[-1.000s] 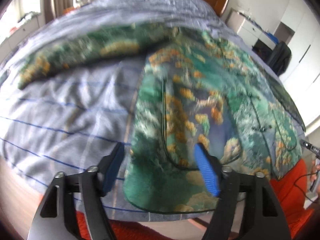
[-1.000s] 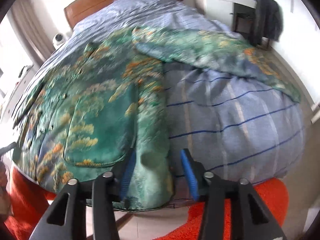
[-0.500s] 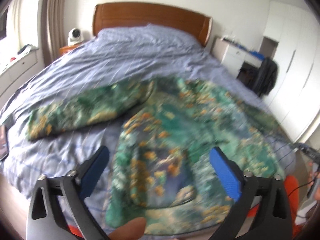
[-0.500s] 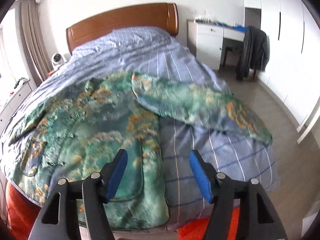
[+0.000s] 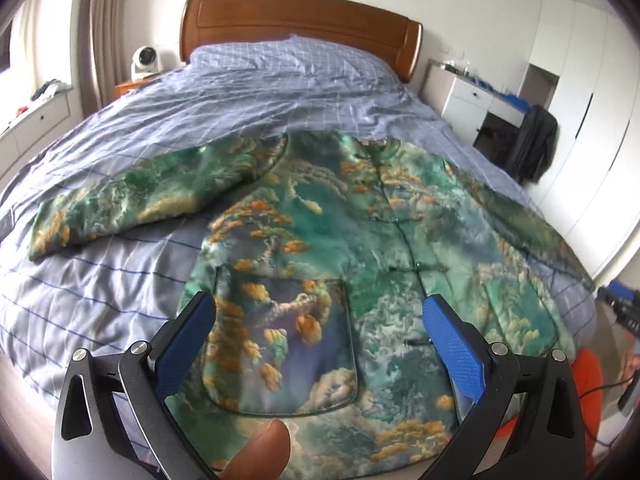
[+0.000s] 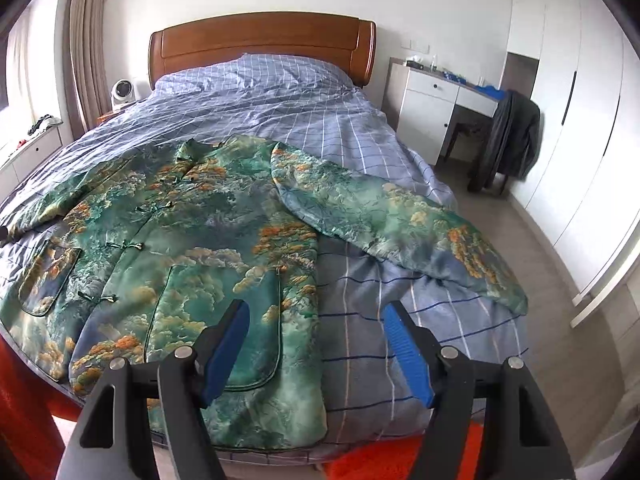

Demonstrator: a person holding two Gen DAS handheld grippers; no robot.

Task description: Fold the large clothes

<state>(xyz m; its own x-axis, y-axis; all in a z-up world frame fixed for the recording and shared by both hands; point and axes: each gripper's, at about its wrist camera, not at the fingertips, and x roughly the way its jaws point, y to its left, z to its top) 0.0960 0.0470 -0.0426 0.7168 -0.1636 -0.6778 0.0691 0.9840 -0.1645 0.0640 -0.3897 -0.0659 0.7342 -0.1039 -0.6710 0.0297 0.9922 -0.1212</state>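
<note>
A large green quilted jacket (image 5: 344, 240) with orange tree print lies flat, front up, on the foot of the bed, both sleeves spread out. It also shows in the right wrist view (image 6: 192, 248), with its right sleeve (image 6: 392, 228) stretched toward the bed's edge. My left gripper (image 5: 320, 320) is open and empty, raised above the jacket's lower left pocket. My right gripper (image 6: 316, 332) is open and empty, raised above the jacket's lower right hem edge.
The bed (image 6: 280, 96) has a blue checked duvet and a wooden headboard (image 6: 260, 44). A white desk with a dark coat on a chair (image 6: 508, 140) stands right. White wardrobes line the right wall. An orange rug (image 6: 400, 460) lies at the bed's foot.
Both grippers have lifted up and back from the jacket's hem and opened wider. The jacket lies still on the bed.
</note>
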